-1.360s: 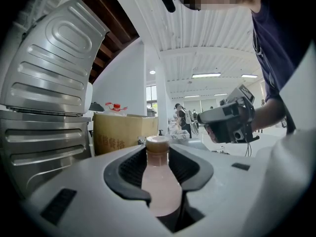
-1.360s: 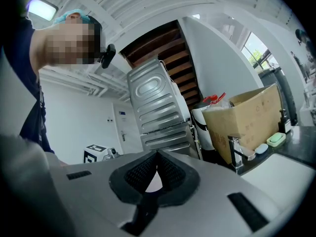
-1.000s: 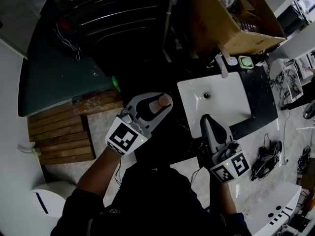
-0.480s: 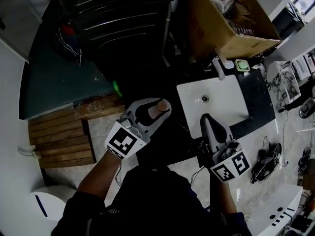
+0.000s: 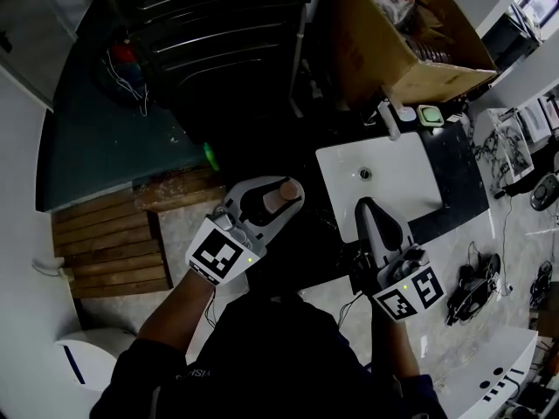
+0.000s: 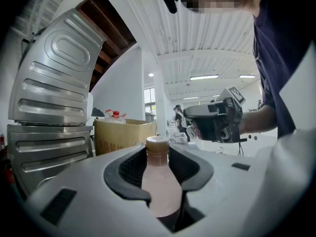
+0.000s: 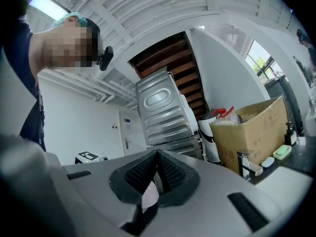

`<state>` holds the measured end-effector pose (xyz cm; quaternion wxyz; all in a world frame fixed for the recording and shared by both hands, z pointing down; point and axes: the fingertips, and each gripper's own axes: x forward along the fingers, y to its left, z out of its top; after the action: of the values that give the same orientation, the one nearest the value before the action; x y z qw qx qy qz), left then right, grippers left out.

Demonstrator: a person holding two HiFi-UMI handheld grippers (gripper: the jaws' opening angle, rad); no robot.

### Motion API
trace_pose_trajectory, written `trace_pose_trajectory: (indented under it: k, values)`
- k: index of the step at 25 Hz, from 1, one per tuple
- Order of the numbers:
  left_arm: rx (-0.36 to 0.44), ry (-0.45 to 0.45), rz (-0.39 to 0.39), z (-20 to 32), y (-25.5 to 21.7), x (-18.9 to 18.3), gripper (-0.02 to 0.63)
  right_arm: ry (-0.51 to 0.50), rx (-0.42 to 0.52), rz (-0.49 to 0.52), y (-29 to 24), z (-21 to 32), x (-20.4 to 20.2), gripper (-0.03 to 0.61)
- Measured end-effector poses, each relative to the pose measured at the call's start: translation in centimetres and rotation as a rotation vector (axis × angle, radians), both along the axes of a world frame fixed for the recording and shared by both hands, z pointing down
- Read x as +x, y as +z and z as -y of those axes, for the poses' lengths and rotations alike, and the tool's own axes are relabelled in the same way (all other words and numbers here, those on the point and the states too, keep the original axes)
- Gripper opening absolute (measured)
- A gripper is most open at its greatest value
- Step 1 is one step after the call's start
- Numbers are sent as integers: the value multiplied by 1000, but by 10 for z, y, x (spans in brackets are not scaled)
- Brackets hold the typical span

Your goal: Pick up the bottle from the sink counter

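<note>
One bottle [image 5: 282,192] in the head view, clamped upright in the left gripper [image 5: 284,201], in the air left of the sink [image 5: 410,182]; forearm low, reaching forward.

Left gripper view: jaws pinching only the smooth body below the cap; could slip through if loosened or tilted.

Right gripper view: right gripper [image 7: 157,156] level, jaws together, empty.

The white basin [image 5: 376,182] lies open and unobstructed. The faucet [image 5: 390,119], soap dish [image 5: 431,113] and a large cardboard box [image 5: 410,37] block the far edge of the counter [image 5: 458,171]; tangled cables [image 5: 472,291] crowd the near right.
</note>
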<state>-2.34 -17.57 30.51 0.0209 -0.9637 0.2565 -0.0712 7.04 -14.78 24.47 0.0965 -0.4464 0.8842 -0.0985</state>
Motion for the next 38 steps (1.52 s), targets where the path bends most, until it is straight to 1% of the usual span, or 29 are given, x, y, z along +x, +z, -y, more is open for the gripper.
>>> trace_pose_trajectory:
  k: [5, 10, 13, 20, 23, 26, 30, 38]
  values:
    - [32, 3, 16, 0, -1, -3, 141, -3, 4, 1, -2, 2, -3, 23]
    - [10, 5, 11, 0, -2, -3, 141, -6, 4, 2, -2, 6, -5, 23]
    - [25, 3, 16, 2, -2, -4, 141, -11, 3, 3, -2, 8, -6, 23]
    - [5, -3, 12, 8, -2, -5, 141, -22, -2, 1, -1, 15, -8, 23]
    - [20, -4, 21, 10, -2, -3, 141, -27, -4, 1, -1, 17, -6, 23]
    - [11, -7, 16, 10, -1, -2, 141, -31, -4, 0, 0, 18, -6, 23]
    - [25, -5, 24, 12, 0, -2, 141, -35, -8, -5, 2, 19, -7, 23]
    - [20, -9, 23, 14, 2, 1, 141, -43, -15, -7, 6, 21, -5, 23]
